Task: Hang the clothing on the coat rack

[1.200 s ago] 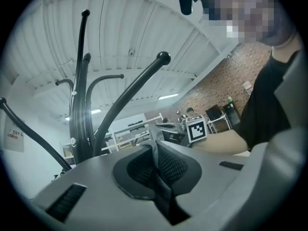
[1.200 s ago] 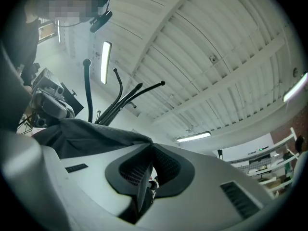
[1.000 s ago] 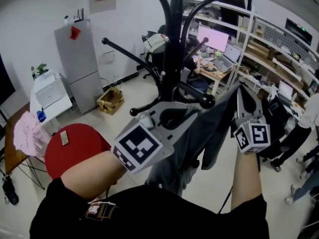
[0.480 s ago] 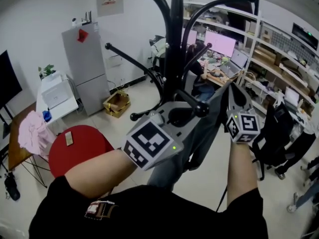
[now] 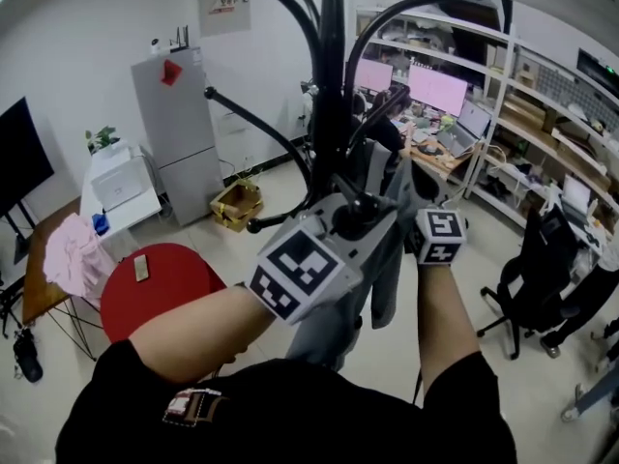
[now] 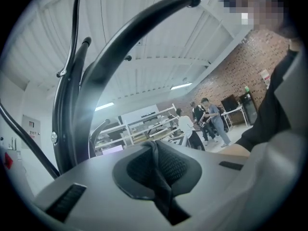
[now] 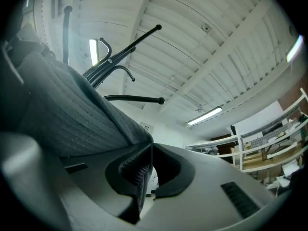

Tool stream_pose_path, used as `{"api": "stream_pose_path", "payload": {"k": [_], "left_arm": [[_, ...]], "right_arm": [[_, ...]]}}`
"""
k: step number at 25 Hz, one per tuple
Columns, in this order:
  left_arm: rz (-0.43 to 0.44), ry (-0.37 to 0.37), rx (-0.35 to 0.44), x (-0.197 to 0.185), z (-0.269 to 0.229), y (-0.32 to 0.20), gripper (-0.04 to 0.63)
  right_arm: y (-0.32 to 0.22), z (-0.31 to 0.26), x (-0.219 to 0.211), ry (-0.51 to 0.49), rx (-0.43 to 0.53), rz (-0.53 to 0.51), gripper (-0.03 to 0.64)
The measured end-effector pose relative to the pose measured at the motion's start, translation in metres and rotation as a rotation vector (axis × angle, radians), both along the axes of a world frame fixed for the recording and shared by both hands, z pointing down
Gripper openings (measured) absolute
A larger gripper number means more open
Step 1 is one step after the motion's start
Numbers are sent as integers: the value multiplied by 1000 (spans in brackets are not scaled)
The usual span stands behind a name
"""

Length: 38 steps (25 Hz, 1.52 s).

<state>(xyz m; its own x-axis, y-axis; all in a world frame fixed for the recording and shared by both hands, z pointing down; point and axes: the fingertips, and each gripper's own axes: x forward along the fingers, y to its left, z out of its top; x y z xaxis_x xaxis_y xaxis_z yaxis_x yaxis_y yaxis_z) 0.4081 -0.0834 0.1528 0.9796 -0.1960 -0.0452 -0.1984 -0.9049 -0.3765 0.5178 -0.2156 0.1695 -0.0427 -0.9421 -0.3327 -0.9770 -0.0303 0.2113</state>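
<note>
Left gripper and right gripper jaws both pinch the grey garment, held high at twelve o'clock beside the coat rack, probably to catch a hook.

Bright, even overhead light, strip light glowing right of the coat rack, hazy glare perhaps beside its pole, fisheye-bent dark corners, blurred foreground.

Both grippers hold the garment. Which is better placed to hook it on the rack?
Left, probably: a coat rack arm arches close over the left gripper, while the right gripper sits farther out. Both pinch the garment.
</note>
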Motion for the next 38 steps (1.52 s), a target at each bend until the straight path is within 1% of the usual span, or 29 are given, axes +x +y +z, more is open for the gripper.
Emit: {"api": "stream_pose_path", "payload": {"k": [4, 7, 10, 14, 17, 20, 23, 27, 29, 33, 35, 36, 37, 38], "left_arm": [[-22, 6, -12, -4, 1, -7, 0], [-33, 16, -38, -6, 1, -14, 0], [-41, 21, -47, -6, 3, -16, 0], [-43, 28, -78, -8, 8, -19, 0], [-38, 34, -105, -10, 14, -19, 0], [-30, 38, -127, -9, 21, -17, 0], [-25, 49, -144, -10, 29, -14, 0], [-24, 100, -170, -12, 37, -13, 0], [-18, 145, -214, -13, 38, -13, 0], [39, 255, -364, -15, 44, -17, 0], [53, 281, -433, -16, 47, -18, 0], [53, 285, -441, -17, 47, -18, 0], [50, 286, -428, -17, 46, -17, 0], [44, 283, -399, -18, 45, -16, 0]], "right_arm": [[-16, 12, -15, -4, -33, -64, 12], [-26, 23, -33, 29, -65, -116, 12], [-31, 42, -50, 58, -111, -175, 12], [-27, 77, -66, 72, -188, -257, 12], [-13, 106, -76, 70, -246, -313, 12], [10, 132, -81, 37, -288, -355, 14], [34, 152, -81, 3, -299, -386, 14], [56, 163, -86, -54, -299, -437, 14], [65, 165, -87, -88, -304, -453, 14], [78, 169, -86, -177, -287, -495, 14], [83, 170, -85, -220, -280, -512, 15], [85, 170, -85, -238, -276, -518, 15], [87, 170, -84, -252, -270, -520, 16], [88, 170, -82, -262, -265, -519, 17]]}}
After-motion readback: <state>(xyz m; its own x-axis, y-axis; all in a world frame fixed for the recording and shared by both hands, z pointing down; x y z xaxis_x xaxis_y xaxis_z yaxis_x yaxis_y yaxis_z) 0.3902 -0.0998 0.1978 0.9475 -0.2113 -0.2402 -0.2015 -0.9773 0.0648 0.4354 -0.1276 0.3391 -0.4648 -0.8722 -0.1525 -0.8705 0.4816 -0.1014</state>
